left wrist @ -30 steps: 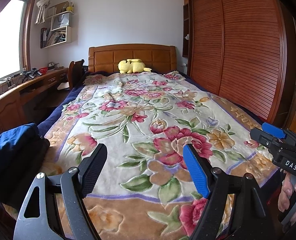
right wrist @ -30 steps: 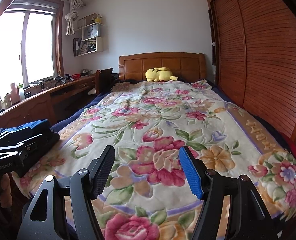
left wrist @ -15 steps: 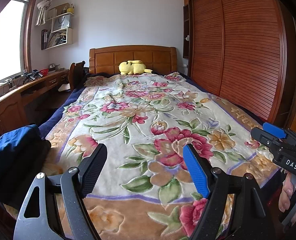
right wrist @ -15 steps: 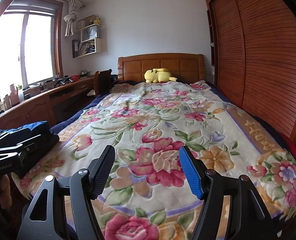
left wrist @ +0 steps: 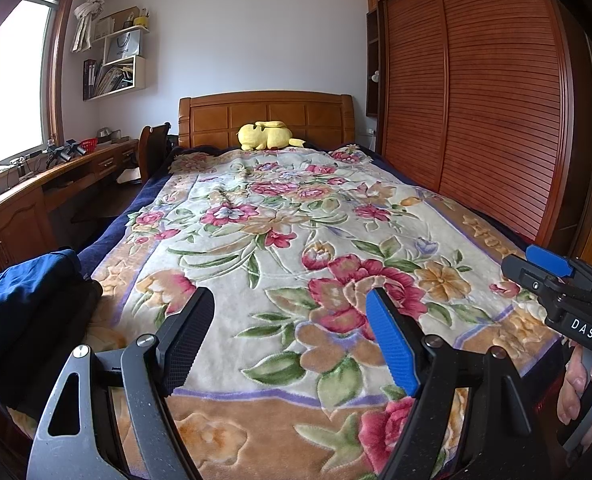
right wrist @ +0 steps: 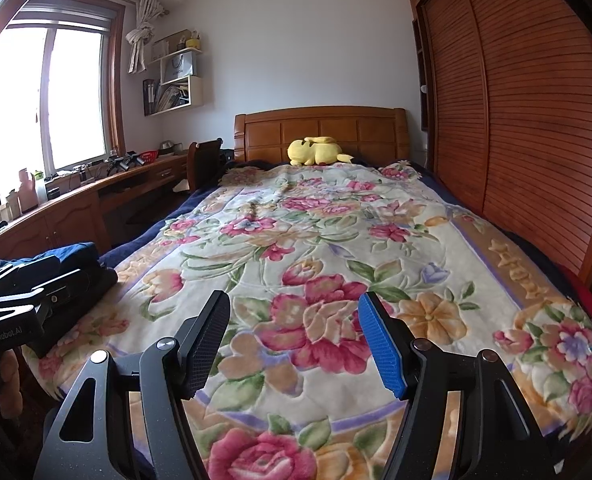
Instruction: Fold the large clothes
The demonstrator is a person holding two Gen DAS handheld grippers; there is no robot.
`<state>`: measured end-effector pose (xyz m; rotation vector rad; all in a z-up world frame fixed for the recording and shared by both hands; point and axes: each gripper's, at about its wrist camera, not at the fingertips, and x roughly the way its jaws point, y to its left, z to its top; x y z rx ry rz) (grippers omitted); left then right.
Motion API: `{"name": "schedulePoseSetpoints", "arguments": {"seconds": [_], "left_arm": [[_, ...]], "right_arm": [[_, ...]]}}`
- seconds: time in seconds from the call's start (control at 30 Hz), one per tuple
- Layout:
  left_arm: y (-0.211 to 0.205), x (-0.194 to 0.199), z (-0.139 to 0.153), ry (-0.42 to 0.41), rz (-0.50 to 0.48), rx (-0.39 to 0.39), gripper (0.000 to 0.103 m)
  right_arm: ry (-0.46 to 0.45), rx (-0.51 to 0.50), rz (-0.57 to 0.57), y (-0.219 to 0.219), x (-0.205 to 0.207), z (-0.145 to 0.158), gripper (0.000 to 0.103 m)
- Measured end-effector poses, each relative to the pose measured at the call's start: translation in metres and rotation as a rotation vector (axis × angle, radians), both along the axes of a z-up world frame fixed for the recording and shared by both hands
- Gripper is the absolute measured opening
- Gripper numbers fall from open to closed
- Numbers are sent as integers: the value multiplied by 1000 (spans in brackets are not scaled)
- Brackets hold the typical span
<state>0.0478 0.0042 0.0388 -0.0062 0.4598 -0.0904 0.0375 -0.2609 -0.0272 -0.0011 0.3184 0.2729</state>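
Note:
A stack of folded clothes (left wrist: 27,300), dark blue on top of black, lies on the near left corner of the bed. The bed is covered by a flowered blanket (left wrist: 296,240). My left gripper (left wrist: 289,308) hovers open over the blanket's near end, with nothing between its fingers. To its right a hand holds my right gripper (left wrist: 532,270) above the bed's near right corner. In the right wrist view my right gripper (right wrist: 293,304) is open and empty over the blanket (right wrist: 336,240). There the left gripper (right wrist: 61,274) partly hides the clothes stack (right wrist: 79,250).
A yellow plush toy (left wrist: 267,136) lies against the wooden headboard (left wrist: 263,114). Slatted wardrobe doors (left wrist: 476,120) run close along the bed's right side. A long desk (left wrist: 35,184) with small items and a chair (left wrist: 153,144) stand on the left under the window.

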Motion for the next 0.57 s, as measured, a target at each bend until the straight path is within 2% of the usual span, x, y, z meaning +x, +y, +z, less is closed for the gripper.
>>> {"name": "schedulePoseSetpoints", "arguments": {"seconds": [0.57], "left_arm": [[0, 0, -1, 0, 1, -2, 79]], "right_arm": [[-4, 0, -4, 1, 0, 0, 68]]}}
